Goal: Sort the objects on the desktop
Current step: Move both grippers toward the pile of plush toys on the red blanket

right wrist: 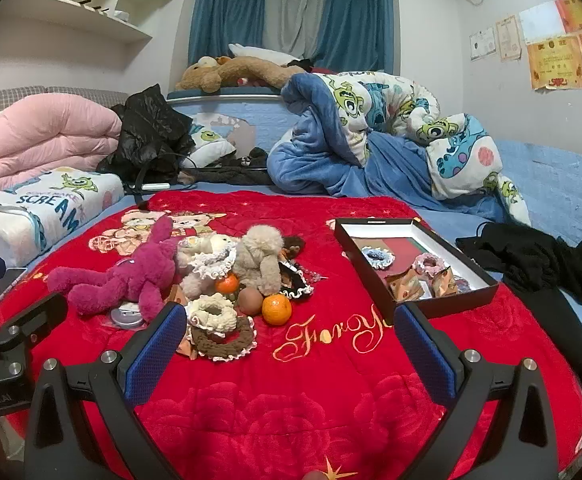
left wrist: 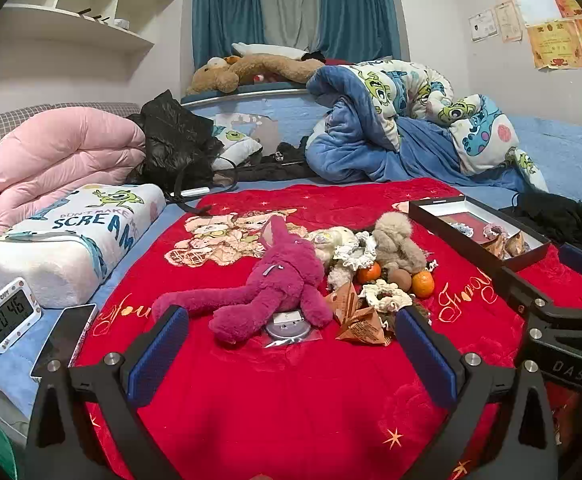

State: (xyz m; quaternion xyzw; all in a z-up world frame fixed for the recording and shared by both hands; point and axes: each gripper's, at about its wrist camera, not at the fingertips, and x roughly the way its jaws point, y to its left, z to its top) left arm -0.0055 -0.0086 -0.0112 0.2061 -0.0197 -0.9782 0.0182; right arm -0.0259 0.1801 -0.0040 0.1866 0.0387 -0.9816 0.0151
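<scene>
Both hand-held grippers, left [left wrist: 291,344] and right [right wrist: 291,340], hover spread and empty near the pile on the red blanket [right wrist: 311,408]; best to pinch the near orange [right wrist: 277,309] squarely, then carry it right to the black box [right wrist: 447,304].

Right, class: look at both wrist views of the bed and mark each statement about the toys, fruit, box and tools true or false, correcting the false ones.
1. Both tools are open and empty. True: left tool and right tool hold nothing.
2. The black box is empty. False: it already holds scrunchies and snack packets.
3. The pink plush lies on the red blanket. True.
4. The clock sits inside the box. False: it stands by the pillow, off the blanket.
5. An orange lies beside the beige plush. True.
</scene>
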